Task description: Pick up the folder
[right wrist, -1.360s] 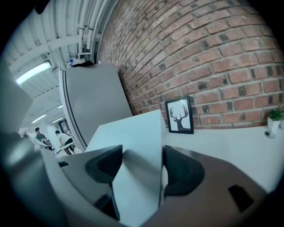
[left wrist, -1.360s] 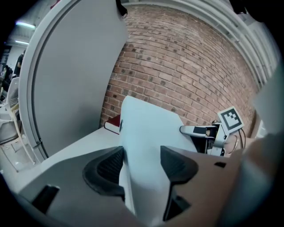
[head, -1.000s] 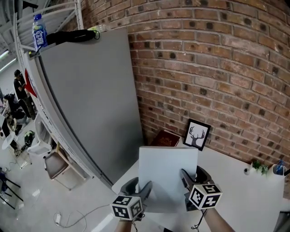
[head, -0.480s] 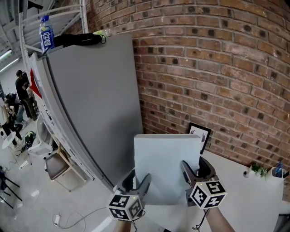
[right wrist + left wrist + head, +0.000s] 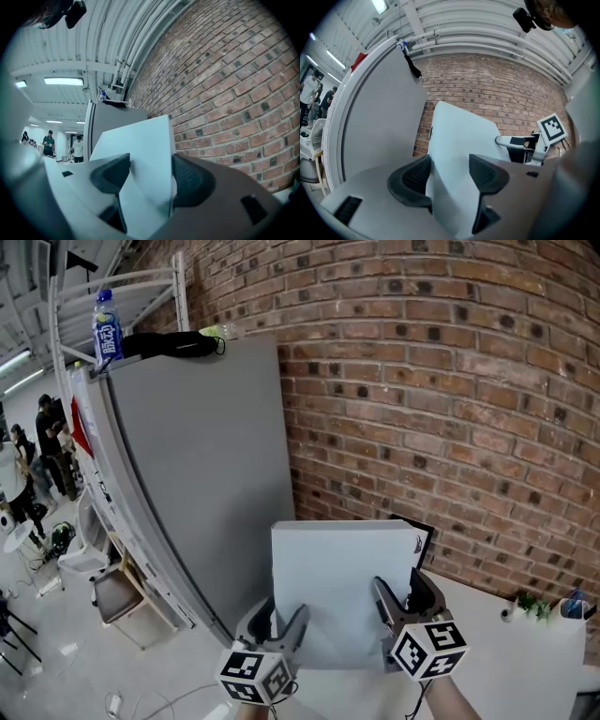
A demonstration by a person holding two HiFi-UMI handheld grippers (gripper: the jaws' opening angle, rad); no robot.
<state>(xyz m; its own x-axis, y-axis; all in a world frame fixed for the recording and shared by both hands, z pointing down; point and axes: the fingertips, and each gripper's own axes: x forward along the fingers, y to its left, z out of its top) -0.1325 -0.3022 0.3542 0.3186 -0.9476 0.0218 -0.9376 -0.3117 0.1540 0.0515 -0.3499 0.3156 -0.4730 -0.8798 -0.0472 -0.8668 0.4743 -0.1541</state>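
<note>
The folder (image 5: pixel 337 592) is a plain pale grey sheet held up in the air, tilted toward the brick wall. My left gripper (image 5: pixel 277 626) is shut on its lower left edge and my right gripper (image 5: pixel 401 601) is shut on its lower right edge. In the left gripper view the folder (image 5: pixel 457 154) runs between the two dark pads, and the right gripper (image 5: pixel 520 143) shows beyond it. The right gripper view has the folder (image 5: pixel 140 154) pinched between its pads as well.
A tall grey cabinet (image 5: pixel 206 474) stands to the left with a bottle (image 5: pixel 107 329) and a dark item on top. A brick wall (image 5: pixel 450 409) is straight ahead. A framed picture (image 5: pixel 419 538) peeks out behind the folder. The white table (image 5: pixel 525 662) carries small items at the far right.
Both grippers have raised the folder higher and stood it more upright. It now hides most of the framed picture and the dark red book.
</note>
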